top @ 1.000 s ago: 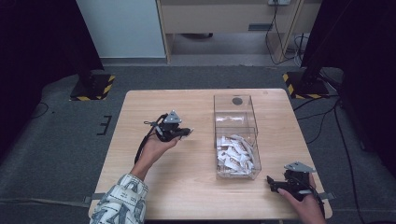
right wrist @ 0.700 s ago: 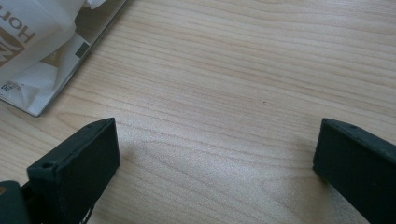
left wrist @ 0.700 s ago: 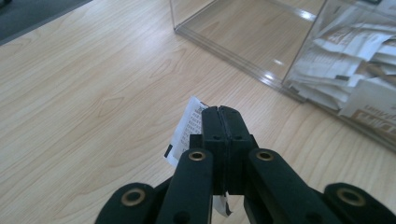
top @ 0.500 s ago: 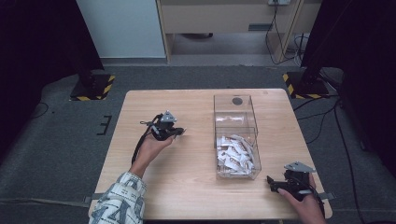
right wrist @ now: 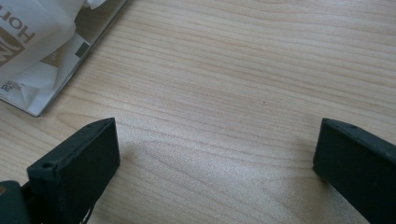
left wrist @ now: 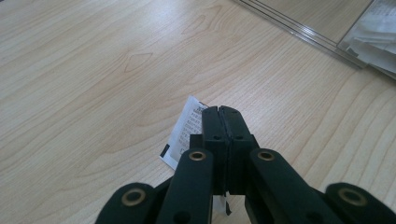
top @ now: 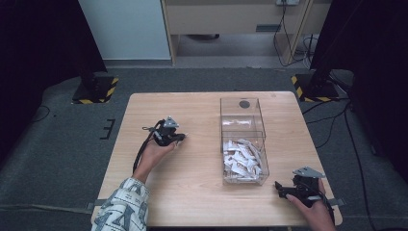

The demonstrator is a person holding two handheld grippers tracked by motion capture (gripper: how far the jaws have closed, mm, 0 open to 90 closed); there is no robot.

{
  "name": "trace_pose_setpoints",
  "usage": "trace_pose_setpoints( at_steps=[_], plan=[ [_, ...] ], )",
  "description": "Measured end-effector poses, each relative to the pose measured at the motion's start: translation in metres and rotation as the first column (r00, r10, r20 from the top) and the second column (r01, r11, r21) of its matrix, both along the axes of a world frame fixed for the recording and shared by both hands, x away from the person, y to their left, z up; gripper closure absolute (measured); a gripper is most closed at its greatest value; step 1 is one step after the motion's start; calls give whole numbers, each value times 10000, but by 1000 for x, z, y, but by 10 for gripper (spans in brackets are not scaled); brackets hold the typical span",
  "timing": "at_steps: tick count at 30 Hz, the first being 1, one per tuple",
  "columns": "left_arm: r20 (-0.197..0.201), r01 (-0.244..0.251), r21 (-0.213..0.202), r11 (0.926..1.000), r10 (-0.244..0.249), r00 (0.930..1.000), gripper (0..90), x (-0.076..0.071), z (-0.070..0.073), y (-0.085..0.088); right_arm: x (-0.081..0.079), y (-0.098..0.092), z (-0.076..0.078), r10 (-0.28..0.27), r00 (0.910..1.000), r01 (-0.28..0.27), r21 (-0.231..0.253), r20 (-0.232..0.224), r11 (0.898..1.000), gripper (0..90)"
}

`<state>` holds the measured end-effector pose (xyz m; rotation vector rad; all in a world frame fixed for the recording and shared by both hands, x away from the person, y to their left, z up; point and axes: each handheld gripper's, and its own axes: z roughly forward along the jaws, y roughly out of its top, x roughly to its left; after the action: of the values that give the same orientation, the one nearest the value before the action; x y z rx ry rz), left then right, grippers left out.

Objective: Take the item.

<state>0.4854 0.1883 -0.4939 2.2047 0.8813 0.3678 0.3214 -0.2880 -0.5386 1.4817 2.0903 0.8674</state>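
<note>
Wooden table [top: 192,192] on grey carpet, dark curtains either side, cabinet at the back. I'm working the rig over that tabletop now.

I'm holding the left gripper [top: 174,136] out over the open left half of the table, jaws pressed together and pinching one white paper packet [left wrist: 186,130]. In the left gripper view the packet is sticking out to the left of the closed jaws, printed side up, hanging just above the wood; I can't tell if it's touching the surface. The clear box [top: 243,139] is lying well to the right of it, its edge showing at the top right of that view [left wrist: 299,32].

I'm resting the right gripper [top: 284,190] near the front right corner of the table, just beside the box's front corner. Its jaws are standing wide apart with nothing between them, bare wood under them in the right gripper view.

The box's near compartment is holding a heap of white packets [top: 243,161]; the far compartment is looking empty.

Judging progress: I'm reading this as moving packets one at a time between box and table. One packet is in hand, none are lying loose on the table, so this is looking early; nearly the whole pile is left.
</note>
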Motion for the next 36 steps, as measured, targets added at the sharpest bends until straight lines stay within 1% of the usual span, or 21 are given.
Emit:
trace_pose_setpoints(
  at_steps=[2,4,8,10,12,15,18,19,20,22,25,27,29,31,33,36],
  plan=[
    [30,12,27,10000,-12,10000,888,0,-1,-1,0,0,0,-12,10000,12,7,-4,10000,9],
    [33,-25,-49,10000,25,10000,887,0,-1,-3,0,0,0,0,10000,0,-7,10,10000,8],
    [74,85,-51,10000,-84,9999,876,-1,-2,-6,0,0,0,6,10000,-6,-12,13,10000,9],
    [113,108,-9,9999,-108,9999,820,-2,-2,-8,0,0,0,-14,10000,14,3,3,10000,8],
    [273,92,-116,9999,-89,9996,760,-3,0,-10,0,0,0,6,10000,-6,-8,6,10000,8],
    [525,29,-188,9998,-19,9986,597,-7,4,-13,0,0,0,0,10000,0,-6,6,10000,8],
    [715,175,-35,9998,-172,9973,494,-12,8,-15,0,0,0,-4,10000,4,-4,5,10000,8],
    [767,194,-49,9998,-190,9969,462,-13,10,-16,0,0,0,2,10000,-2,-10,11,10000,8],
    [767,194,-49,9998,-190,9969,435,-13,10,-16,0,0,0,2,10000,-2,-10,11,10000,8],
    [962,268,-176,9995,-250,9951,401,-16,15,-16,0,0,0,4,10000,-4,-5,4,10000,8],
    [1078,302,-340,9990,-264,9938,329,-18,19,-17,0,0,0,-7,10000,7,-3,8,10000,8],
    [1051,532,-518,9972,-475,9933,298,-21,22,-17,0,0,0,-19,10000,19,7,-3,10000,8],
    [1150,692,-540,9961,-627,9914,244,-25,24,-19,0,0,0,-2,10000,2,-2,1,10000,8],
    [1137,823,-575,9949,-754,9907,202,-29,27,-20,0,0,0,-2,10000,2,-1,2,10000,8],
    [1180,939,-484,9944,-877,9891,167,-34,30,-23,0,0,0,-6,10000,6,3,-5,10000,8],
    [1075,1200,-554,9912,-1136,9877,109,-42,32,-26,0,0,0,-15,10000,15,2,3,10000,8]
  ],
)
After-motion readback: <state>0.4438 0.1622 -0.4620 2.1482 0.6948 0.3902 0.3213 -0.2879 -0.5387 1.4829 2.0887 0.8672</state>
